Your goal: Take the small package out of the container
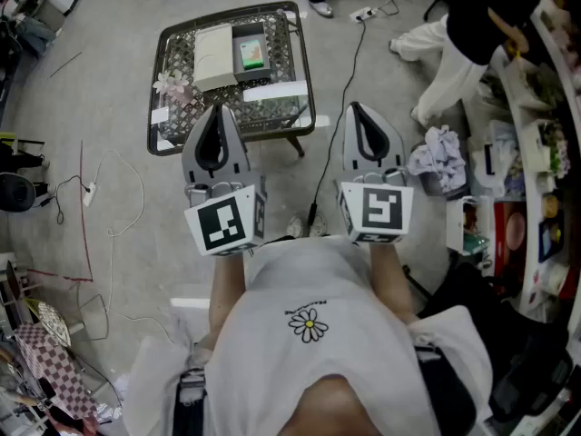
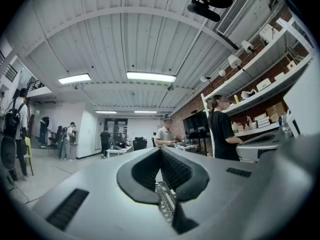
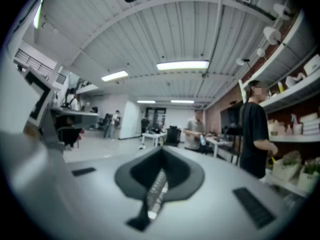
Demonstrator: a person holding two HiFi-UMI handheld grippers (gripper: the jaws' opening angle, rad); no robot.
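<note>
The small package (image 1: 251, 54) is seen in the container (image 1: 249, 31) on the low table (image 1: 182, 62). It is judged light and somewhat flimsy, best pinched by one edge. The left gripper (image 1: 216, 109) and the right gripper (image 1: 356, 107) are pressed together, empty.

White power strip (image 1: 363, 14) on floor; crumpled cloth (image 1: 438, 157) nr rt shelves (image 1: 526, 153).

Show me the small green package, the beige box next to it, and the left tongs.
small green package (image 1: 251, 55): head view, middle of its top face.
beige box (image 1: 215, 54): head view, centre of its top face.
left tongs (image 1: 218, 109): head view, where the closed tips meet.
</note>
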